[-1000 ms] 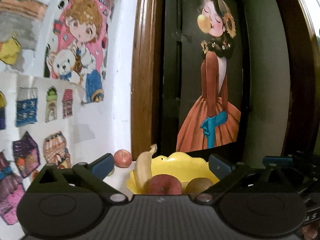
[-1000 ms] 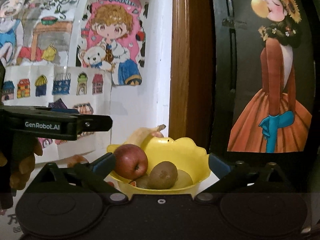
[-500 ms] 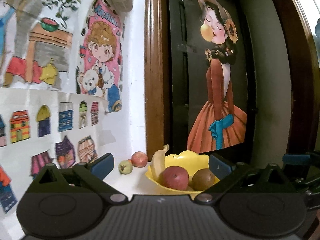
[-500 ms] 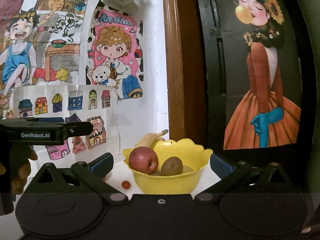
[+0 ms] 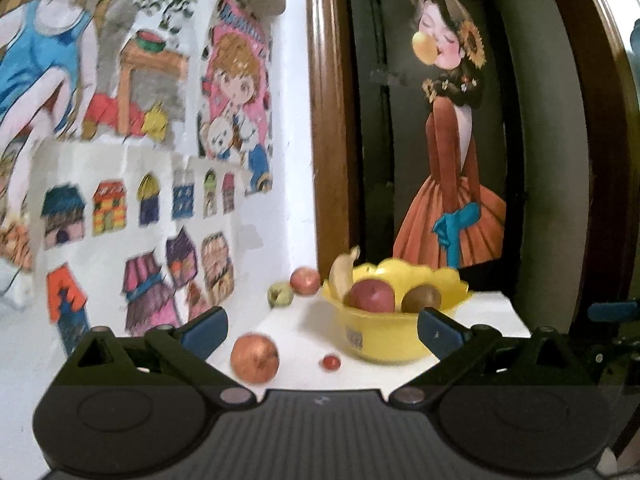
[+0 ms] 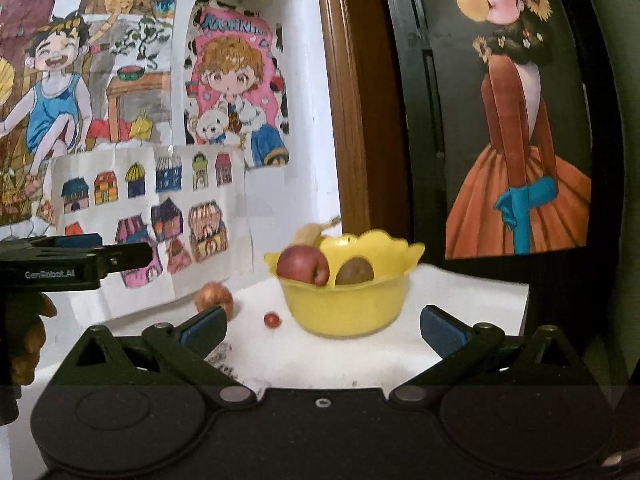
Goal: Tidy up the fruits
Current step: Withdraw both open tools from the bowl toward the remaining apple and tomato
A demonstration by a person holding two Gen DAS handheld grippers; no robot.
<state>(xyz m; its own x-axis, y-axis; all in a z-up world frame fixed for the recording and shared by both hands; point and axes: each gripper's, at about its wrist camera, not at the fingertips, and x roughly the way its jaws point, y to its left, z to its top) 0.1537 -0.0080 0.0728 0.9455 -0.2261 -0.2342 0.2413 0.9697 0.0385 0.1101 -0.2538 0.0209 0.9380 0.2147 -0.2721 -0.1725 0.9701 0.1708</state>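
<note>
- White tabletop (image 5: 296, 336) fills the lower centre of both views, with children's drawings (image 6: 120, 120) pinned on the wall at upper left.
- Centre right stands the yellow bowl (image 6: 344, 308), already holding a red apple (image 6: 302, 266), a kiwi (image 6: 354, 272) and a banana (image 5: 340, 276).
- Left outside it: an orange-red fruit (image 5: 254, 358), a tiny red fruit (image 5: 331, 361), and behind, a greenish fruit (image 5: 280, 294) beside a peach-coloured fruit (image 5: 305, 280).
- Left gripper (image 5: 322, 326) and right gripper (image 6: 322, 326) both gape wide, holding nothing.
- Judged roughly halfway done.

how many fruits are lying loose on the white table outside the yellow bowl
4: a round orange-red fruit nearest, a tiny red fruit before the yellow plastic bowl, a greenish fruit and a reddish fruit by the wall. The bowl may hide more.
</note>
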